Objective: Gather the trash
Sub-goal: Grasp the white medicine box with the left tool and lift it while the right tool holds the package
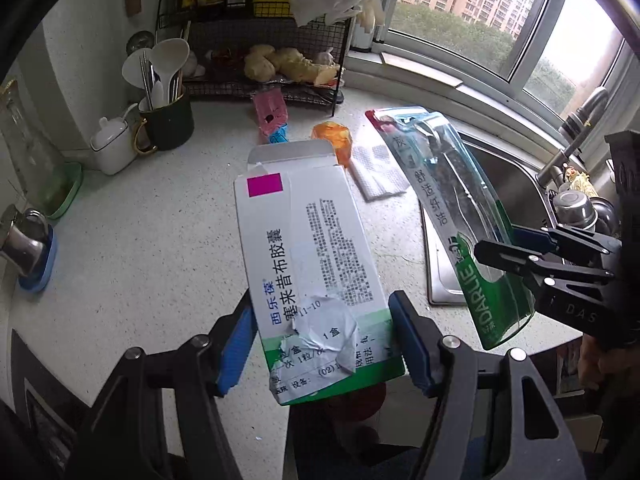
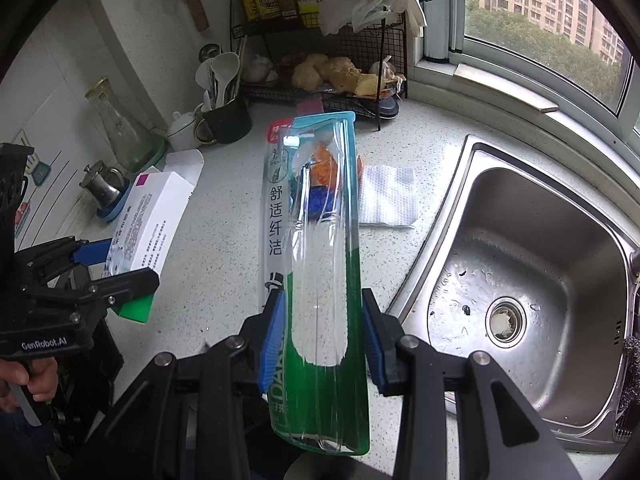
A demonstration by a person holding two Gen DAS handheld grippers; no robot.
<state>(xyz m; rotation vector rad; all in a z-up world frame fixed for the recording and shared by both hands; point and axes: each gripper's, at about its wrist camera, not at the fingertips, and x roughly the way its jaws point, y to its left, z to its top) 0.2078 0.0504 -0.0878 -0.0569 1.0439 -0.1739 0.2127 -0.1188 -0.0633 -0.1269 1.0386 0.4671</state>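
I am holding the left tool (image 1: 324, 344) clamped on a flattened white and green medicine box (image 1: 312, 264); its blue pads (image 1: 236, 344) are pressing both long edges near the box's lower end, in the lower centre of the left wrist view. The box's flap is standing open at the top, and a torn label is peeling near the bottom. I am holding the right tool (image 2: 324, 344) clamped on an empty clear toothbrush blister pack (image 2: 316, 264), green at its lower end, the pads gripping its two sides in the lower centre of the right wrist view. Both items are being held above the speckled surface (image 1: 160, 240). More trash is lying on it in the upper middle of the left view: a pink wrapper (image 1: 270, 114), an orange wrapper (image 1: 334, 140) and a white paper towel (image 1: 378, 176). The steel sink (image 2: 520, 264) is occupying the right of the right view.
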